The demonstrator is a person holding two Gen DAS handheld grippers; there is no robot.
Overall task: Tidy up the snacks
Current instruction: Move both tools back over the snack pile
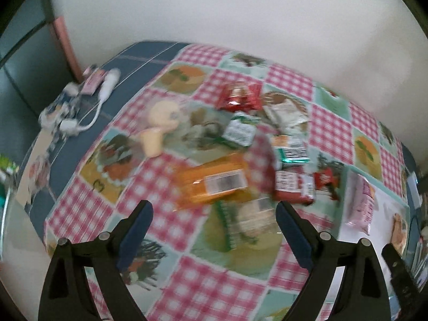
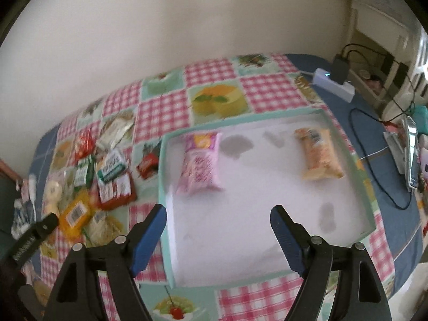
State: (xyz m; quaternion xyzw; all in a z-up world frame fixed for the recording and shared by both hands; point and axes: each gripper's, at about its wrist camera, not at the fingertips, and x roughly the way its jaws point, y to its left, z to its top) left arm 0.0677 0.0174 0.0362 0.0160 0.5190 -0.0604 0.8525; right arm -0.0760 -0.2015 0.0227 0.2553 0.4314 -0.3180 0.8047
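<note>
Both tongs (image 1: 214,214) (image 2: 218,215) gape empty above snack pile (image 1: 240,144) and tray (image 2: 267,275)

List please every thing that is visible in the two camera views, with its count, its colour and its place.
tray: one, white floor with mint rim, on the tablecloth, right part.
pink snack packet: one, pink, inside the tray, left side.
orange snack packet: one, orange and beige, inside the tray, right side.
loose snack pile: count unclear from blur; red, green, white and yellow wrappers, on the cloth left of the tray.
yellow packet: one, orange-yellow with a barcode label, near edge of the pile.
tablecloth: one, pink check with dessert pictures, covering the table.
power strip: one, white, with a black adapter, far right corner.
left gripper: one, black with blue pads, open, above the pile.
right gripper: one, black with blue pads, open, empty, above the tray.
</note>
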